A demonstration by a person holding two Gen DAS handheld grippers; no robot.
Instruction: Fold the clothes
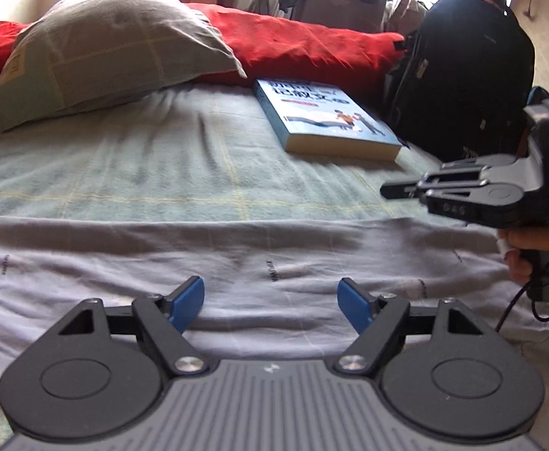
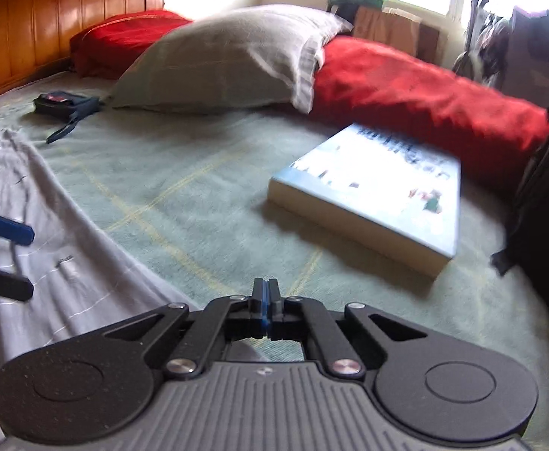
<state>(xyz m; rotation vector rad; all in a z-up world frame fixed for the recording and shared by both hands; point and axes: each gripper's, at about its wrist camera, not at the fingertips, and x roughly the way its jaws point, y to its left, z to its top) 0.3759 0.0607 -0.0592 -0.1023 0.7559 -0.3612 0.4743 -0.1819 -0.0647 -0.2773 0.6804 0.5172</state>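
Here, a pale grey garment (image 1: 236,263) lies spread flat across the near part of the bed (image 1: 161,173), on a light green sheet with thin yellow lines. On the far left in the right wrist view sits a small dark pouch (image 2: 65,103) with a strap, close to the wooden headboard (image 2: 49,11). Next comes a big grey pillow (image 1: 112,49), leaning on a long red cushion (image 1: 312,49) that runs along the back of the bed. The left gripper (image 1: 270,304) hangs just over the garment, and its blue fingers (image 1: 189,302) stand wide apart with only cloth below them (they do not pinch it). Further right, a blue book (image 1: 327,120) lies flat on the sheet, away from the garment. Beside the book stands a black backpack (image 1: 466,75). Last, the right gripper (image 2: 266,297) is over the green sheet, just past the edge of the garment, with its fingers pressed together and nothing between them. A hand (image 1: 530,255) holds its handle.
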